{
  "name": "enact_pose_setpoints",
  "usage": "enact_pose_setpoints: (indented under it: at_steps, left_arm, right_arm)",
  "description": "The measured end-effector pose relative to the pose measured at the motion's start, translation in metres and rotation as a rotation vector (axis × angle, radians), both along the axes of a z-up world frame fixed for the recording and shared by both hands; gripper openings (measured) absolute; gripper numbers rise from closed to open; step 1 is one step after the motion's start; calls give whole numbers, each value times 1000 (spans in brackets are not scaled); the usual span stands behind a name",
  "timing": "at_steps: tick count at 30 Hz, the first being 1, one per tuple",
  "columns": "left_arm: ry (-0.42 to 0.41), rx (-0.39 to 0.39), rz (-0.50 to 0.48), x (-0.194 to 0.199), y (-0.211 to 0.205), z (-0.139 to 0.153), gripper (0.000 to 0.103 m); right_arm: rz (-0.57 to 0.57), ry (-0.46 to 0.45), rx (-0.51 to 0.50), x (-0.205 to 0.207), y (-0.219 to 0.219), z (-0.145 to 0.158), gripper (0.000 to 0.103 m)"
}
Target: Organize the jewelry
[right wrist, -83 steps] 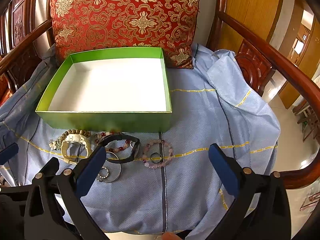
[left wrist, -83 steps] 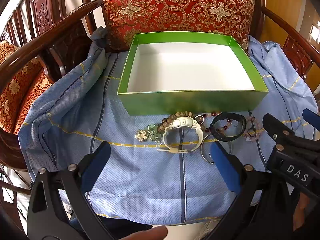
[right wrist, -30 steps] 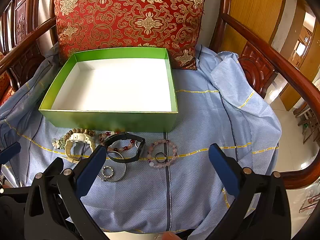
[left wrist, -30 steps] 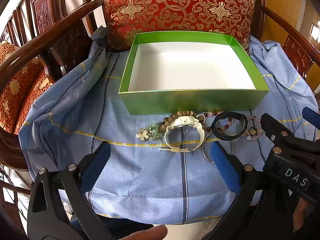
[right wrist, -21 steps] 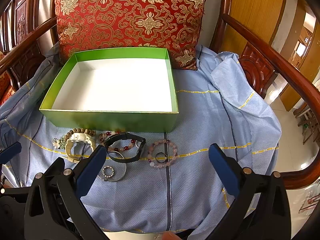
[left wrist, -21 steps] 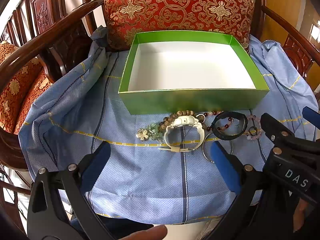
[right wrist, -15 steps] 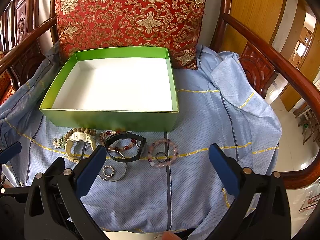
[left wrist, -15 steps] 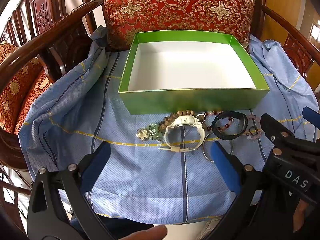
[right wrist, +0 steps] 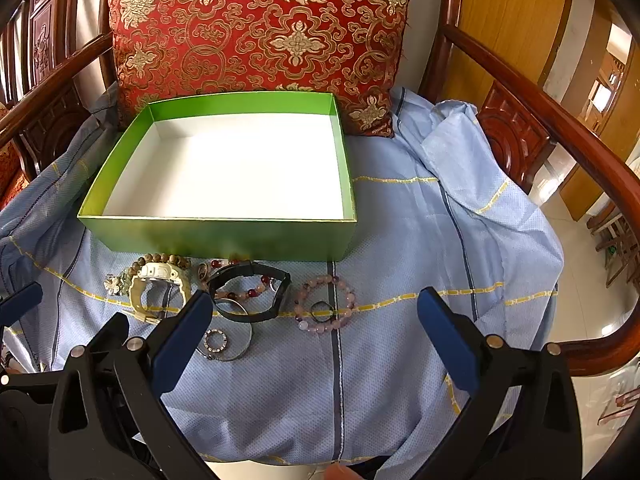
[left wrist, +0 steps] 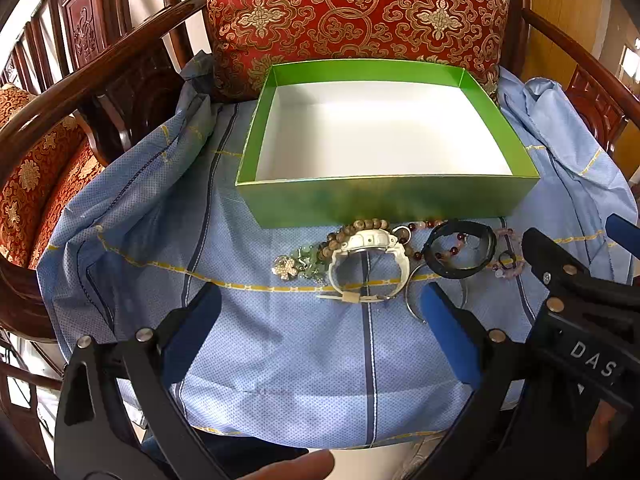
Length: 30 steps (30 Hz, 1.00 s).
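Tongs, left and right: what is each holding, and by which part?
Nothing. Left tongs and right tongs are open above the cloth; the jewelry lies untouched.

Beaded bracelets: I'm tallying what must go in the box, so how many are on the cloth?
3: wooden bead bracelet behind the white watch, red bead bracelet under the black band, pink bead bracelet rightmost. More may be hidden.

Both fisheye views look forward and slightly down from just off the chair seat's front edge, each framed below by its own spread blue-padded fingers. The left wrist view faces the green box [left wrist: 384,200] nearly head-on; the right wrist view sits further right, taking in the right armrest [right wrist: 560,112] and what seems a doorway beyond. They share the box, the red cushion [left wrist: 360,12] and the blue cloth [right wrist: 400,380].
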<state>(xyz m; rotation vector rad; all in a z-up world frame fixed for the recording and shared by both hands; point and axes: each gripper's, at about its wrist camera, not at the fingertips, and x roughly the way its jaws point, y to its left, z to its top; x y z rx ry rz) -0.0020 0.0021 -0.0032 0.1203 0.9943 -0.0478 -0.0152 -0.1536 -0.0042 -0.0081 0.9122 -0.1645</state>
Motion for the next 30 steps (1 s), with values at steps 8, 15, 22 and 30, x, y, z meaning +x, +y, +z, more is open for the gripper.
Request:
enact_pose_setpoints:
  at_steps: [8,15,22,30]
  left_arm:
    - [2,-2,1,1,2,-1,99]
    - [-15,-20,-15,1,3,10,99]
    - [-1,-54,-25,1,6,15,99]
    - [-15,-56,-33,-2,3,10,99]
  right_arm:
    - [-3,-4,-3,-3,-1,1,100]
    - [-38,-52,-35,-14,-11,24,100]
    - [-41,-42,-64,-19,-31,33,100]
    - [56,91,-16,-7,-32,3,92]
